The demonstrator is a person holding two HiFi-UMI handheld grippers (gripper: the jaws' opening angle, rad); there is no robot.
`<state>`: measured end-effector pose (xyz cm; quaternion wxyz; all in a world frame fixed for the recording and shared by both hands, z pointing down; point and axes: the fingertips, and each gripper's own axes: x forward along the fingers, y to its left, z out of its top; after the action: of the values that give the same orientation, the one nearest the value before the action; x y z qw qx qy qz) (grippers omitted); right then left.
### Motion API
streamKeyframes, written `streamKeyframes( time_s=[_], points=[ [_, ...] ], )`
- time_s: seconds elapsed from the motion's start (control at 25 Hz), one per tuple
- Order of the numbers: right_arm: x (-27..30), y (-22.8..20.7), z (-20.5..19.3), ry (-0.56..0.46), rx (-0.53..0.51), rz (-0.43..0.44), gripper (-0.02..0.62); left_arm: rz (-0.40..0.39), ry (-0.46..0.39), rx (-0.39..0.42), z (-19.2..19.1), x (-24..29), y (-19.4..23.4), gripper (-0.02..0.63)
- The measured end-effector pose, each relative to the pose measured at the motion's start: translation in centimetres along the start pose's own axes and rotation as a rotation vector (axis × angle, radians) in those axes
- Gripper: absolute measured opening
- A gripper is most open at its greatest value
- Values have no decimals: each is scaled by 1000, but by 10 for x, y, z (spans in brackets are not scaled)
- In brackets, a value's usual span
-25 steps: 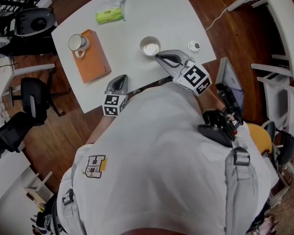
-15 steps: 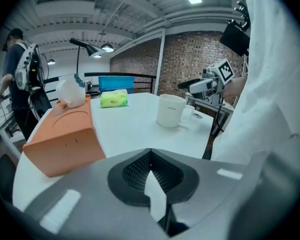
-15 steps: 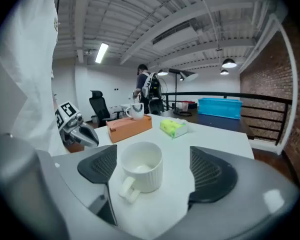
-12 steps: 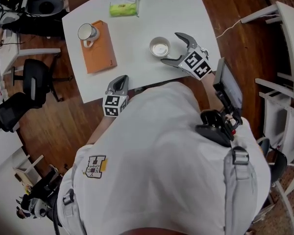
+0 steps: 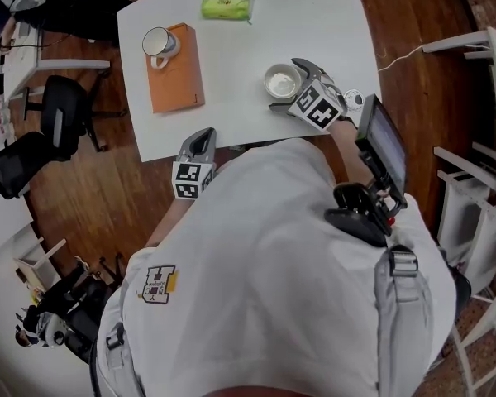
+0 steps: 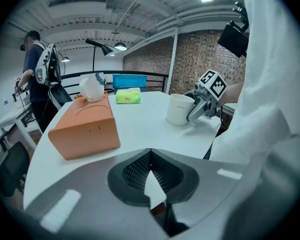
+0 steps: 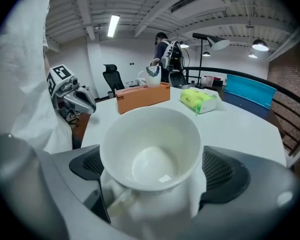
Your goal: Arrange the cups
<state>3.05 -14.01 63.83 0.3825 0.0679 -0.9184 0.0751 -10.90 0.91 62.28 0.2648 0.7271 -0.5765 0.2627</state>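
Right gripper: jaws opening, spread wide either side of the white cup, no clamp visible. The cup stands upright on the white table, right of centre in the head view. In the right gripper view it fills the middle of the frame, empty, handle toward the lower left, and covers the inner faces of both pads.

Left gripper: clenched, nothing between the jaws, sitting over the table's near edge in the lower middle of the head view.

Second mug sits on the far end of the orange box, upper left. Green packet lies at the top edge of the table, well apart from both cups.

Writing:
- faint grey print on the white cup's side in the left gripper view, unreadable
- green packet print too small to read
- shirt patch has letters, not legible
- marker cubes carry black-and-white square patterns only

Hard to make out:
- small round thing just right of the right gripper, partly behind its marker cube, can't identify it
- the person's torso hides the table's near right edge
- dark screen at the right is seen edge-on, nothing readable on it
- person with a backpack in the upper left of the left gripper view, cut off by the box and table
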Motion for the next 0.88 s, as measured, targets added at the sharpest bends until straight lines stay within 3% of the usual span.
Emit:
streamKeyframes(
  time_s=[0.28,0.88],
  points=[
    [-3,7,2,13,-17,12,506,-2,2,0,6,4,-3,0],
    [-6,3,3,2,22,-10,442,-17,2,8,8,7,-2,0]
  ],
)
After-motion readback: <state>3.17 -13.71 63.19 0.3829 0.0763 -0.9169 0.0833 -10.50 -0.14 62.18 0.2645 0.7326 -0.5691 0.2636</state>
